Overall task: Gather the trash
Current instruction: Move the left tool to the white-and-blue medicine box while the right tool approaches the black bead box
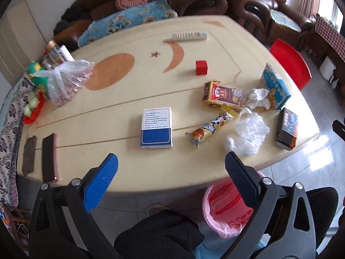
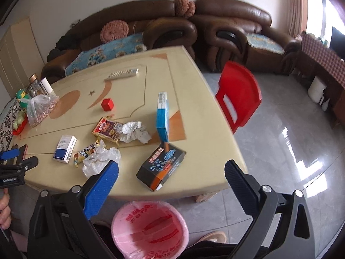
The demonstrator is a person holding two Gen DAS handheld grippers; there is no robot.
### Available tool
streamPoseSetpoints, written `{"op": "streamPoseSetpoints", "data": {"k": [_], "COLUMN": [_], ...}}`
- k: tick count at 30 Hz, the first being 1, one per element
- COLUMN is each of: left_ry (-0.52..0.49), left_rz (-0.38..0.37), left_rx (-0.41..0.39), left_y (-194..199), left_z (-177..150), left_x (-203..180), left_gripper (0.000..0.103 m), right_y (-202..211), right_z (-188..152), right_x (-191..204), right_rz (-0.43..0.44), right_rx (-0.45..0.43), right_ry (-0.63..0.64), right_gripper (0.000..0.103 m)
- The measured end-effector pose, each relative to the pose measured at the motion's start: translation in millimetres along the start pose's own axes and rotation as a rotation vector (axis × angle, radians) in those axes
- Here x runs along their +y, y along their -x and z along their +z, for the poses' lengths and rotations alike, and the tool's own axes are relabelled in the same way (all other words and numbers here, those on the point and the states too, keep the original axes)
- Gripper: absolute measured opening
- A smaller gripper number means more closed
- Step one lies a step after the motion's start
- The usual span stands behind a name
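Observation:
Trash lies on the cream table (image 1: pixel 151 168): a crumpled clear plastic bag (image 1: pixel 248 133) (image 2: pixel 101 159), a yellow snack wrapper (image 1: pixel 207 129) (image 2: pixel 86 152), crumpled white paper (image 1: pixel 258 98) (image 2: pixel 134 131), a red-gold box (image 1: pixel 223 95) (image 2: pixel 107 130), a black-orange box (image 1: pixel 287 128) (image 2: pixel 161 166), a blue-white box (image 1: pixel 156 127) (image 2: pixel 64 149) and an upright blue box (image 1: pixel 276 86) (image 2: pixel 162 116). A bin with a pink liner (image 1: pixel 226 211) (image 2: pixel 151 228) stands on the floor by the near edge. My left gripper (image 1: pixel 171 166) and right gripper (image 2: pixel 171 172) are open and empty above that edge.
A bag of nuts (image 1: pixel 66 82), a phone (image 1: pixel 49 157), a red cube (image 1: pixel 201 67), a remote (image 1: pixel 189 36) and jars (image 1: pixel 52 54) are on the table. A red chair (image 2: pixel 239 95) stands to the right. Brown sofas (image 2: pixel 172 26) are behind. My knee (image 1: pixel 159 233) is below.

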State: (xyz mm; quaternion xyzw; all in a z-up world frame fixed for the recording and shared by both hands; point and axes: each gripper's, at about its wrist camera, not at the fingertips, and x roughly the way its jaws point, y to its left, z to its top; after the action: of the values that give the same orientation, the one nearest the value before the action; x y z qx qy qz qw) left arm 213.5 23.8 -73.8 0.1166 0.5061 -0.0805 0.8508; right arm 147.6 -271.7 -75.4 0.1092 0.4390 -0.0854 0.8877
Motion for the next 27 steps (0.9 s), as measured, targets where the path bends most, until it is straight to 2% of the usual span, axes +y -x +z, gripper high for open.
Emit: {"op": "streamPoseSetpoints", "data": {"k": [3,8,15,18,27], "left_ry": [0.009,0.011,0.03,0.025,0.019], "left_rz": [-0.013,-0.014,-0.042,-0.05,-0.054], "left_rx": [0.049,0.088,0.178,0.189,0.225], "left_y": [-23,-50,-97,-107,-134], "left_z": [15,33,48,51,57], "left_x": [7,15,29,32,36], "left_gripper": [0.097,0.097,0.097,0.097,0.097], "right_y": [-16,-40,-73,-89,-123], "right_z": [4,10,7,6,1], "right_x": [3,3,0,-1,8], "right_rz": [-0.006,-0.033,0.008,0.011,-0.004], "right_rx": [0.022,0.082,0.172,0.201,0.258], "right_ry": [-0.005,-0.027,-0.107,-0.156,-0.186], "right_gripper": [0.097,0.097,0.097,0.097,0.097]}}
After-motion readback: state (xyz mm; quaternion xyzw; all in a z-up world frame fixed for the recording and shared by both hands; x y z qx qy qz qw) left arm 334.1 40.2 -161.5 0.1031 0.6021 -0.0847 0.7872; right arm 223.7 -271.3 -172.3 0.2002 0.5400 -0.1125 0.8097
